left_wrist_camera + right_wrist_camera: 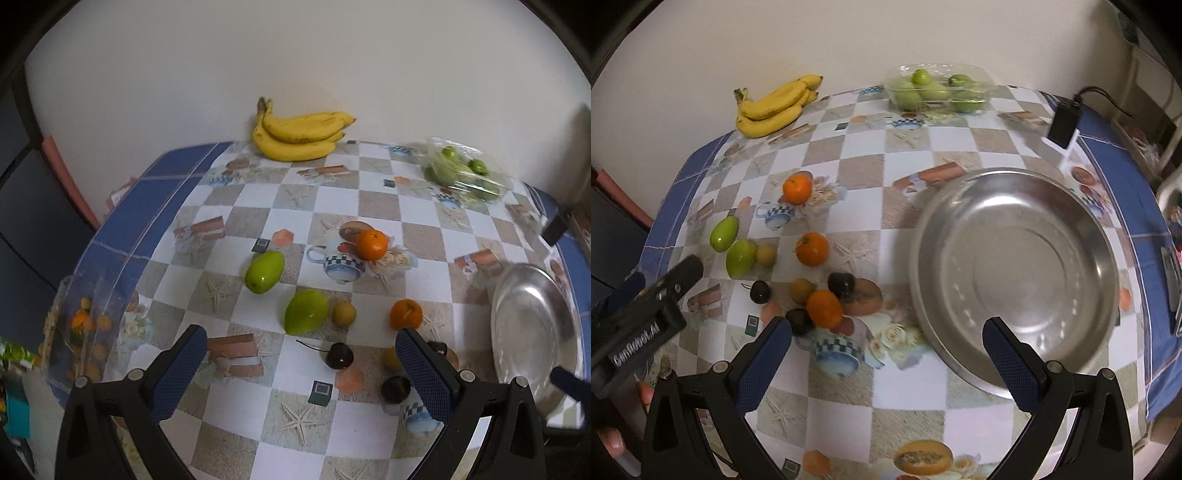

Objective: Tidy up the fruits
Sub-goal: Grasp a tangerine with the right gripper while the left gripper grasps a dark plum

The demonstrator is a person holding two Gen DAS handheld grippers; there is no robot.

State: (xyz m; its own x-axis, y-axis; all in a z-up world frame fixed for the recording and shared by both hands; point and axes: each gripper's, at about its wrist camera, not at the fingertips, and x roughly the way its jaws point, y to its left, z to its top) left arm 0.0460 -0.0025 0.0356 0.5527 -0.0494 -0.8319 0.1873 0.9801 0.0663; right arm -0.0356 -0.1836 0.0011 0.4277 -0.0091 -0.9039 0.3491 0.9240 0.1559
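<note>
Steel first: the empty bowl (pixel 1015 266) sits just under our right gripper (pixel 886 354), whose jaws stand wide apart holding nothing; our left gripper (pixel 299 363) is likewise spread and empty. Nearest the left one lie the dark cherries (pixel 339 355), then a green mango (pixel 306 312) and an orange (pixel 405 314); farther off, bananas (pixel 299 134) by the wall. We would judge it best to take a near round fruit first, closing squarely across its middle so it cannot roll.
</note>
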